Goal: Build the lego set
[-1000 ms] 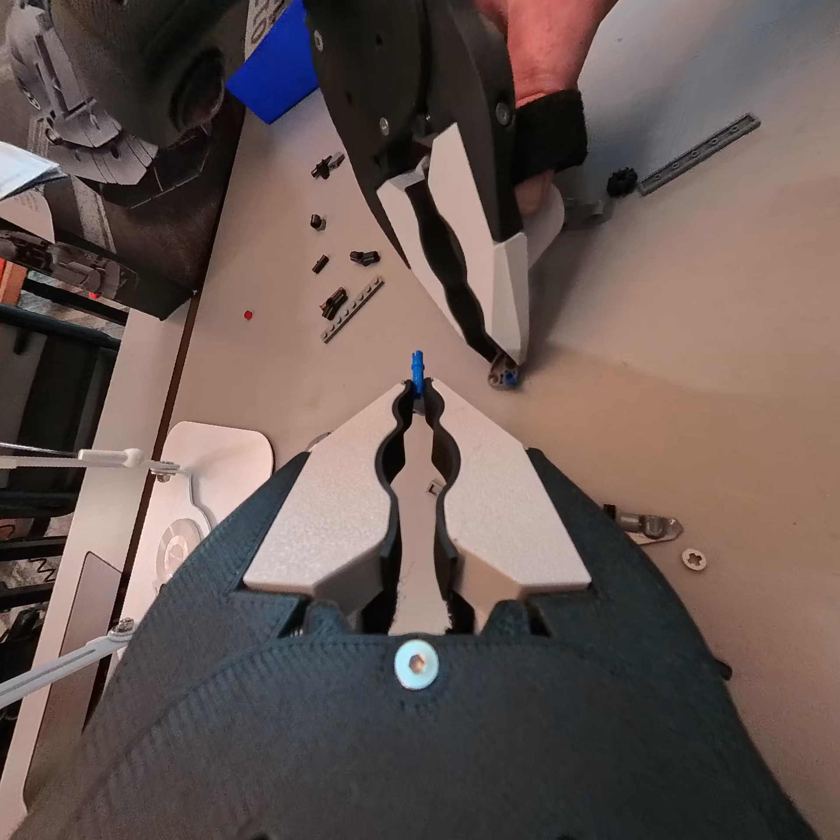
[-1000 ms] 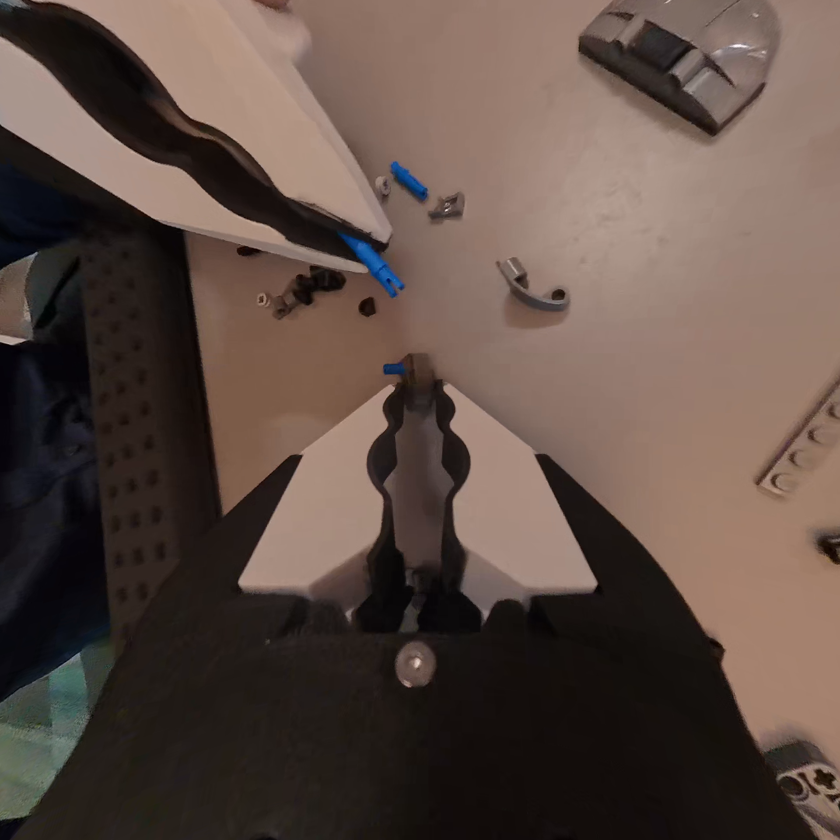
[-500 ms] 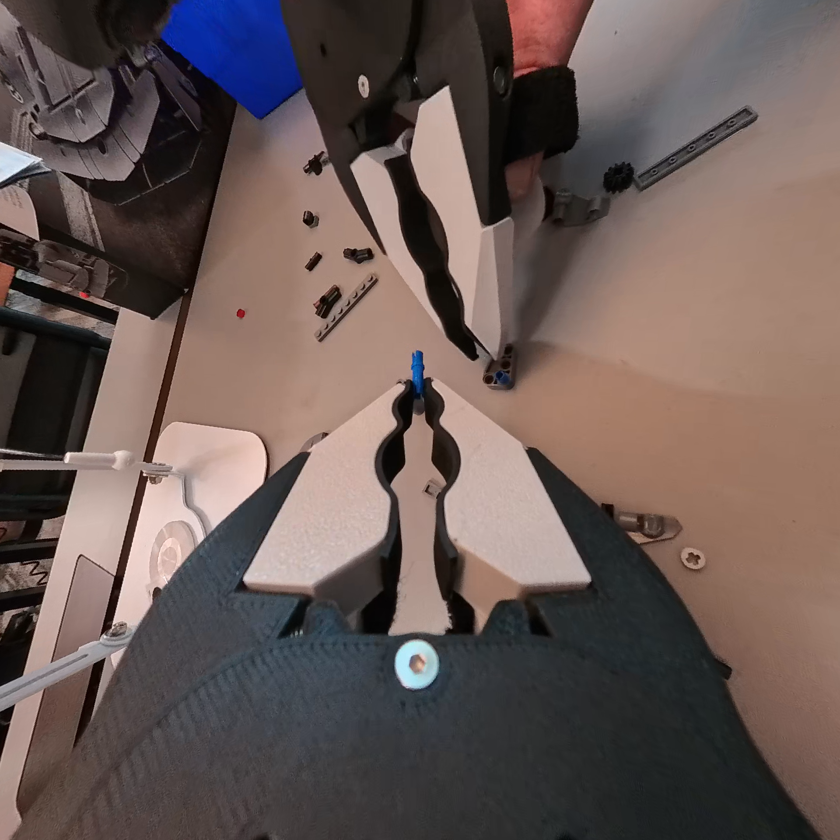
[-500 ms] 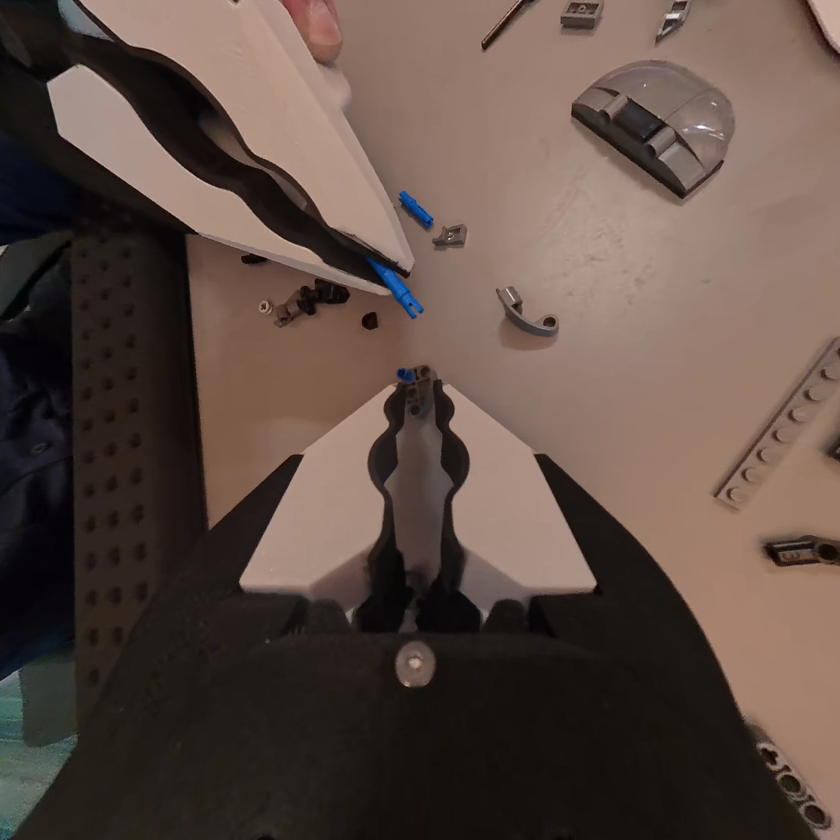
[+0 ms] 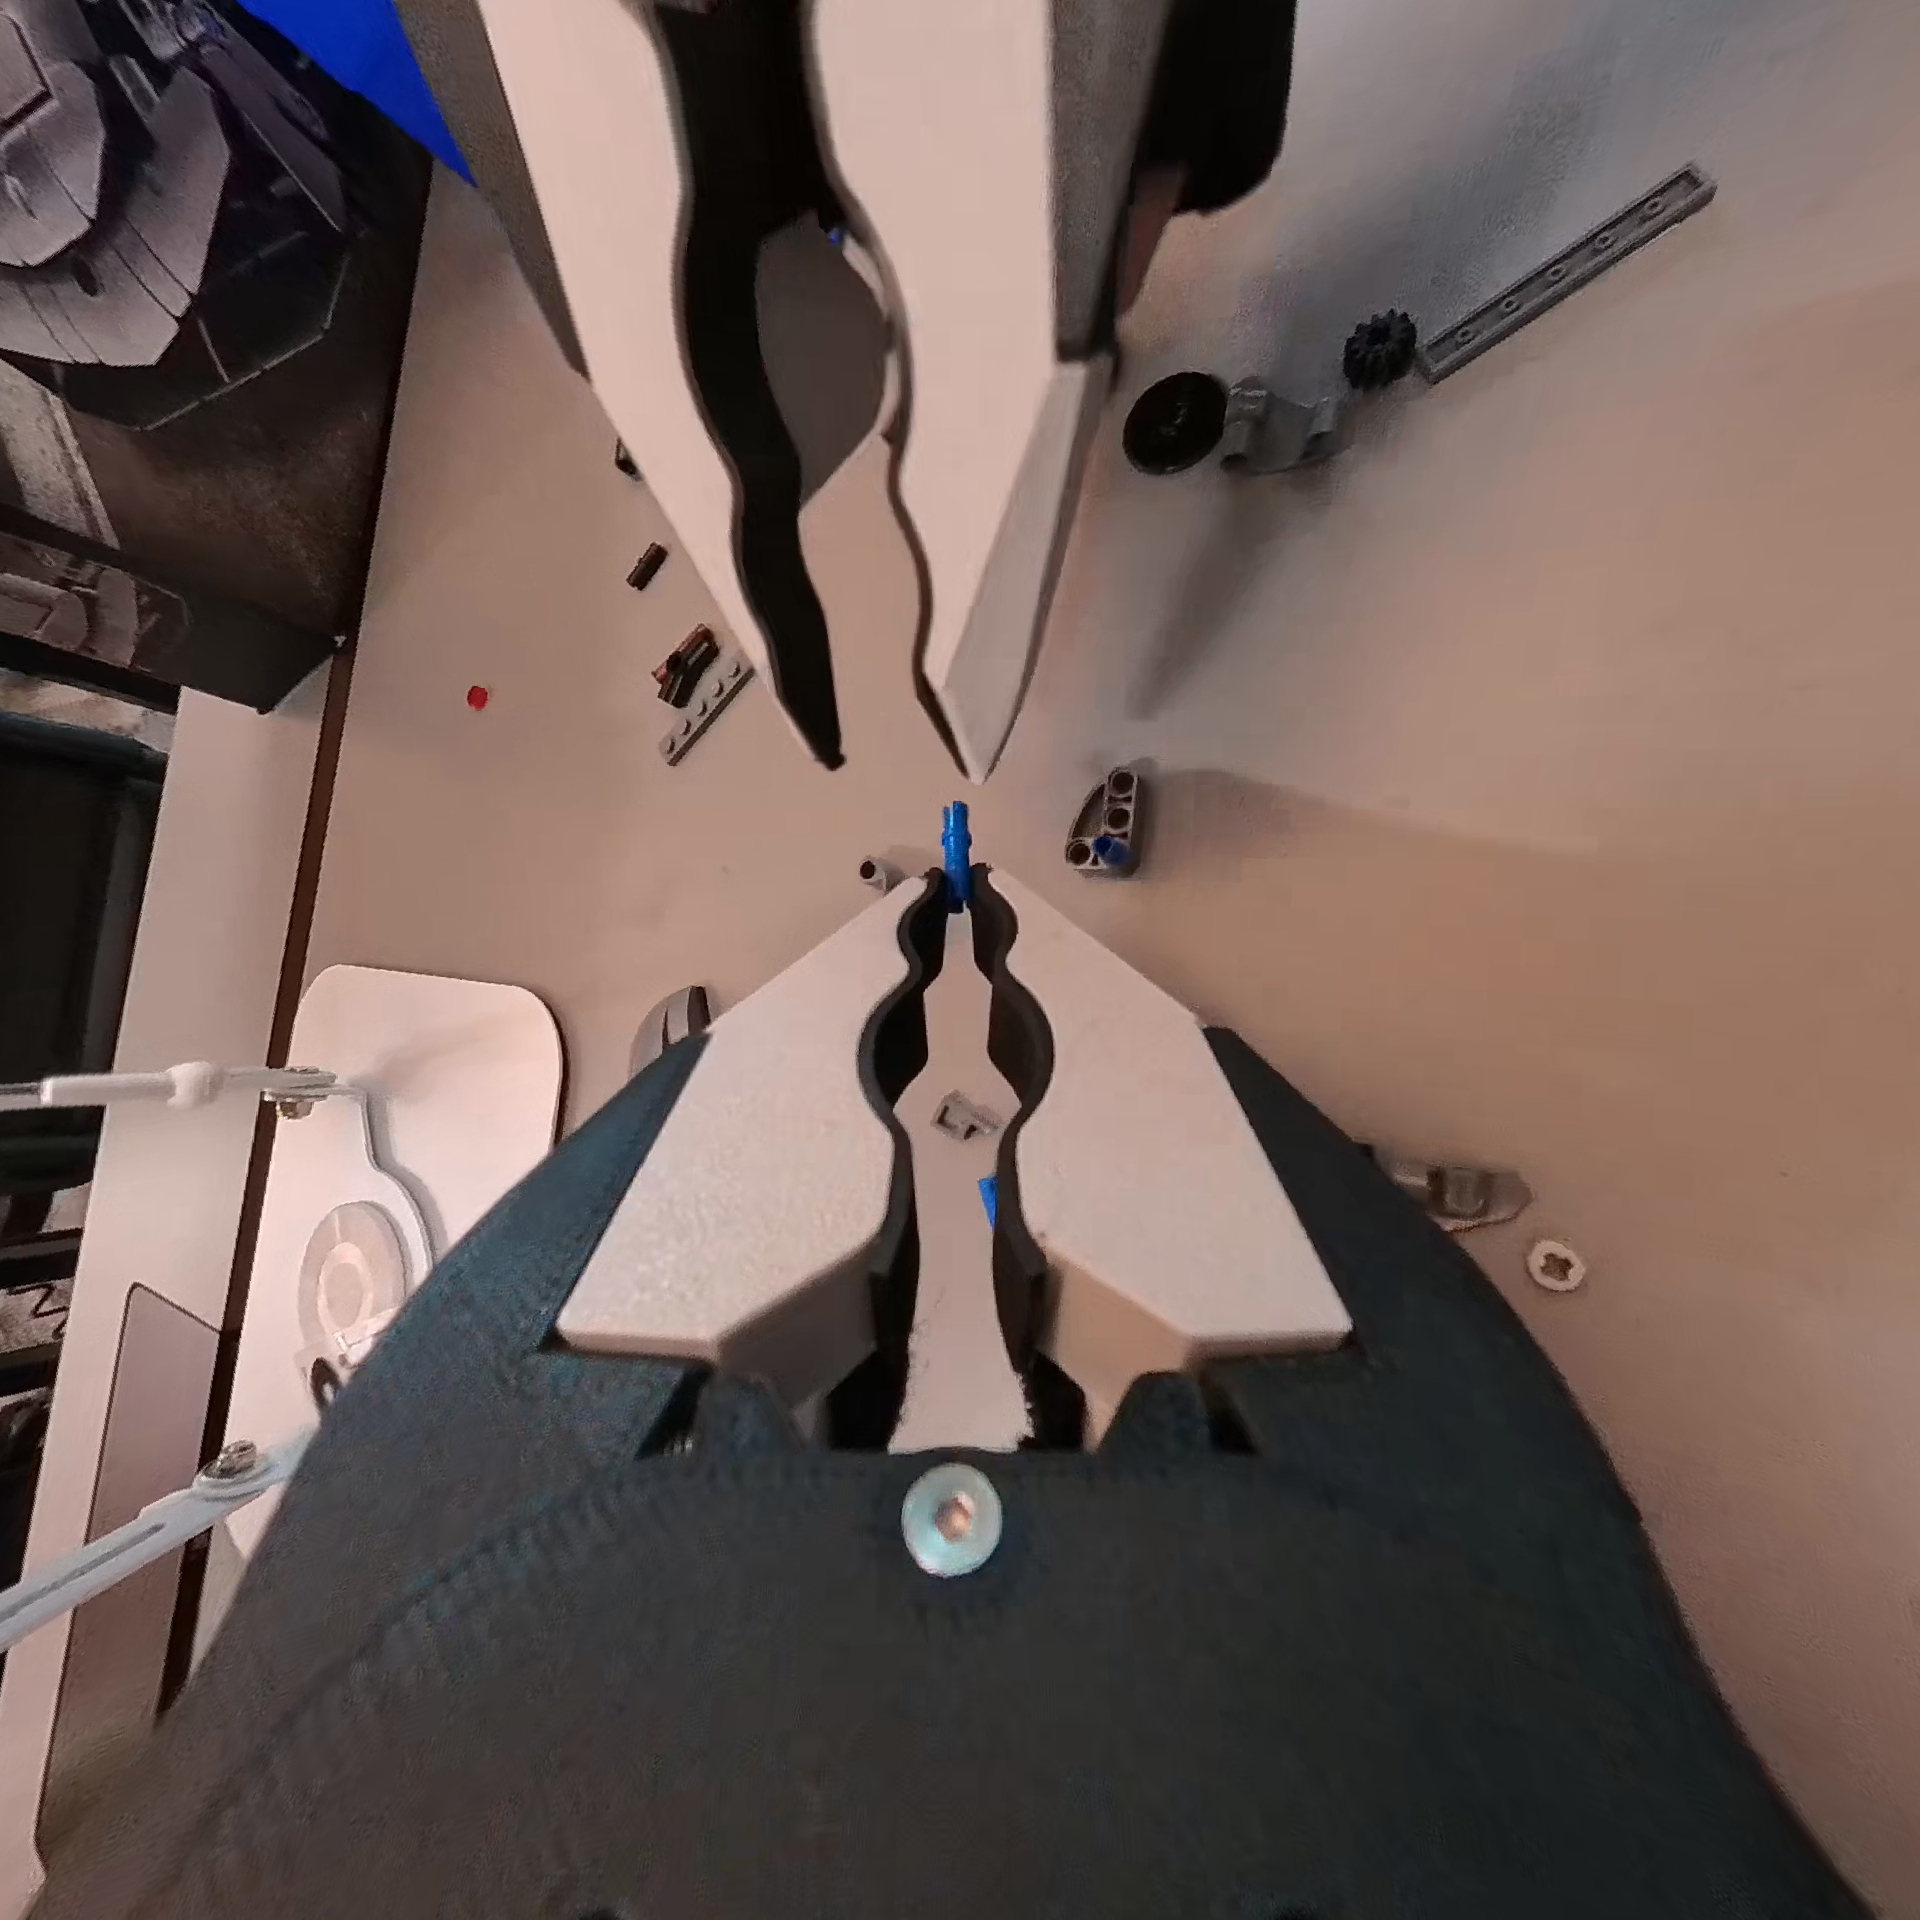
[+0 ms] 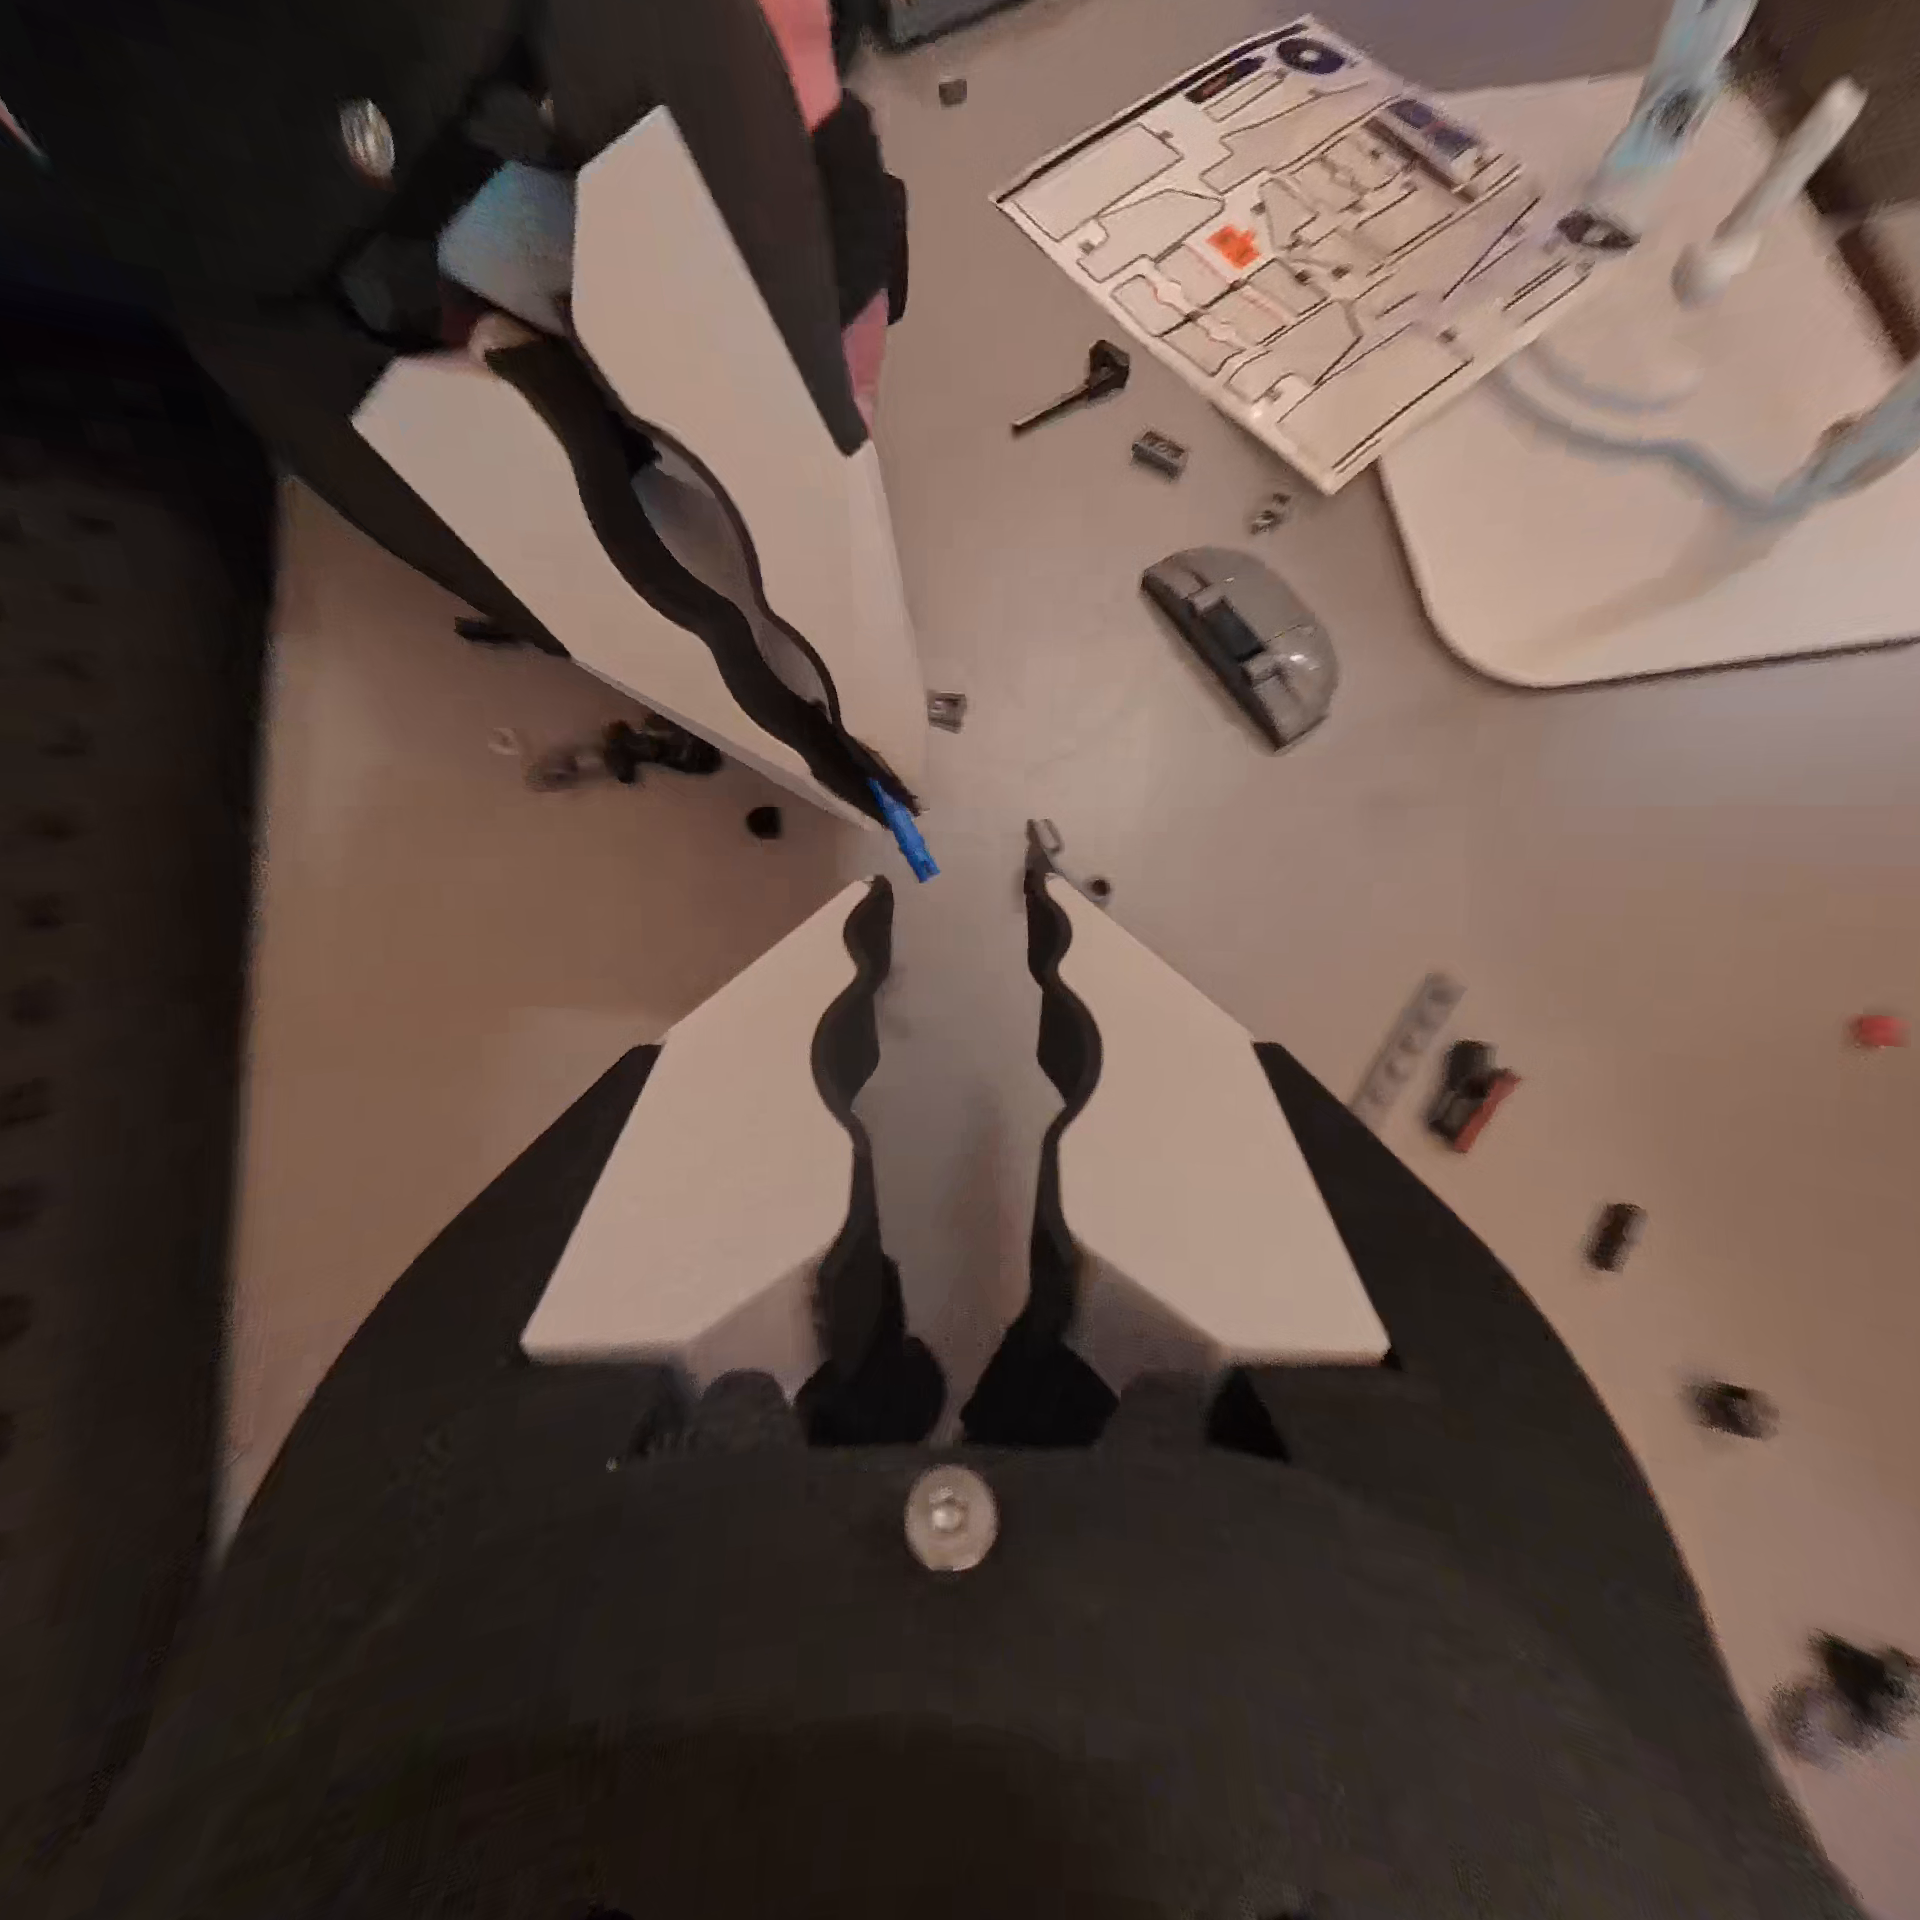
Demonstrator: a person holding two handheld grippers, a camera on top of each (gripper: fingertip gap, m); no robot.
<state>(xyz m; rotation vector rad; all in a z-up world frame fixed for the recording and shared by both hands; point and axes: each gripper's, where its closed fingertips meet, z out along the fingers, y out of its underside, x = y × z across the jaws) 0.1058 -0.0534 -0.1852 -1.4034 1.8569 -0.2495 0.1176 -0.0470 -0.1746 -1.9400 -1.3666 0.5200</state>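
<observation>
My left gripper (image 5: pixel 954 883) is shut on a small blue pin (image 5: pixel 954 840) that sticks out past its tips. My right gripper (image 6: pixel 956 888) is open and empty, held above the table. In the left wrist view it (image 5: pixel 902 767) hangs tip-down just beyond the pin. A small grey curved brick (image 5: pixel 1107 826) with a blue pin in one hole lies on the table to the right of both grippers' tips. In the right wrist view the left gripper (image 6: pixel 888 795) comes in from the upper left, with the blue pin (image 6: pixel 902 829) close to my right gripper's left fingertip.
A long grey plate (image 5: pixel 1558 281), a black gear (image 5: pixel 1380 348) and a black wheel (image 5: pixel 1172 421) lie at the far right. A parts sheet (image 6: pixel 1299 239) and a grey canopy piece (image 6: pixel 1242 639) lie ahead of the right gripper. A white stand base (image 5: pixel 416 1091) sits on the left. Small loose parts are scattered around. Left and right tips are no more than a few centimetres apart. Left tips and right tips are each some 4 cm from the small grey curved brick (image 5: pixel 1107 826).
My right gripper has opened, let go of the grey curved brick and lifted away; the brick now lies on the table. My left gripper still holds the blue pin.
</observation>
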